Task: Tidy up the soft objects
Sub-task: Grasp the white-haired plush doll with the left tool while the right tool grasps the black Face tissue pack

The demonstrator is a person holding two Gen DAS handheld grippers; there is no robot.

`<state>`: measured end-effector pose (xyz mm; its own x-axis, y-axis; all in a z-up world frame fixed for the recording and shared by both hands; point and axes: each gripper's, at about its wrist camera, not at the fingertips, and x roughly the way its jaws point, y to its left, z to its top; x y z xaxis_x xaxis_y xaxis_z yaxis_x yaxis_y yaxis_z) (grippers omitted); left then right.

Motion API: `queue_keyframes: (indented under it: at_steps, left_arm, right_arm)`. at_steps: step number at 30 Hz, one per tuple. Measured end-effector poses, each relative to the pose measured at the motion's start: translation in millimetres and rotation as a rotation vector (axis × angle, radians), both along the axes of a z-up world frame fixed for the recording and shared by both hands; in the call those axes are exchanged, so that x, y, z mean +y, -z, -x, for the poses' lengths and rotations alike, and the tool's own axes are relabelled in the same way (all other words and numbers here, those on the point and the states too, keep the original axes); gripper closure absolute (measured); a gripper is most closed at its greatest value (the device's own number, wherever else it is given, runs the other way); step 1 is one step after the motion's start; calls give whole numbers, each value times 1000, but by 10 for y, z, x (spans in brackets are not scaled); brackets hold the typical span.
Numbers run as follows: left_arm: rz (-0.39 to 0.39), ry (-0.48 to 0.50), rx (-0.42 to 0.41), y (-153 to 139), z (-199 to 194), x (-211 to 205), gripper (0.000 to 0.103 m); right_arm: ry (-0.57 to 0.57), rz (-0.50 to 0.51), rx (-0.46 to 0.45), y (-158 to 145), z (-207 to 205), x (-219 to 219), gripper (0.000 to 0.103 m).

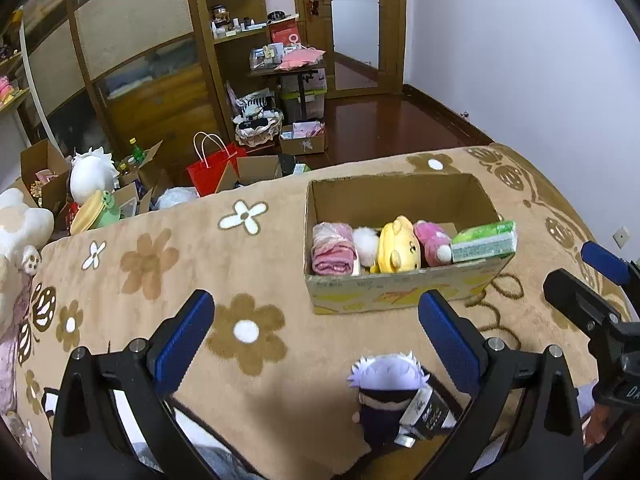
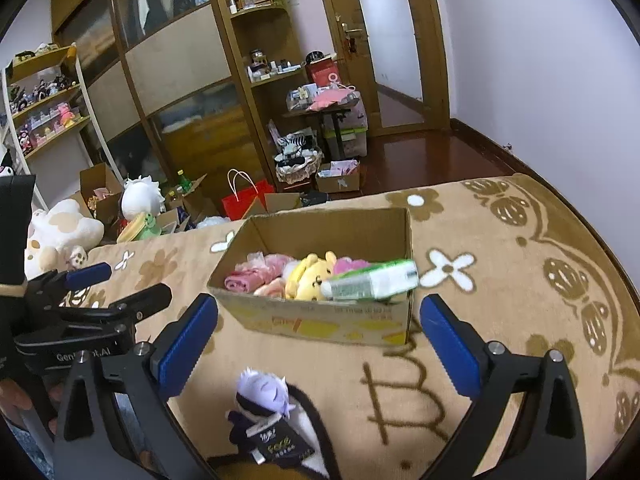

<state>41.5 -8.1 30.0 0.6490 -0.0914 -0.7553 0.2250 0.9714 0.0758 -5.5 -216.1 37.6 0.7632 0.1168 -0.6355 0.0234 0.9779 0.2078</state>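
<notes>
A cardboard box [image 1: 404, 292] [image 2: 320, 322] stands on the flowered tan blanket [image 1: 200, 264]. It holds a rolled pink cloth [image 1: 334, 250], a yellow bear plush [image 1: 398, 246] [image 2: 314, 276], a pink plush [image 1: 432, 242] and a green tissue pack [image 1: 484, 242] [image 2: 372, 280] lying on its right rim. A small plush doll with pale purple hair and a tag [image 1: 390, 396] [image 2: 266, 420] lies on the blanket nearer me. My left gripper [image 1: 316, 340] is open and empty above the blanket, left of the doll. My right gripper [image 2: 318, 344] is open and empty, with the doll between and below its fingers.
The right gripper shows at the right edge of the left wrist view [image 1: 600, 296]; the left gripper shows at the left of the right wrist view [image 2: 92, 300]. A big white plush [image 2: 60, 232], open boxes and a red bag [image 1: 214, 172] lie past the blanket's far edge.
</notes>
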Motion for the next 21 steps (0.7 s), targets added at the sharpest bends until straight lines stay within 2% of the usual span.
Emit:
queue_keyframes:
  at_steps: [11, 21]
  left_arm:
    - [-21, 29, 68, 120, 198, 6, 2]
    - [-25, 49, 137, 335, 180, -37, 2]
  right_arm:
    - [4, -14, 10, 37, 293, 75, 0]
    - [-4, 13, 46, 180, 398, 173, 0]
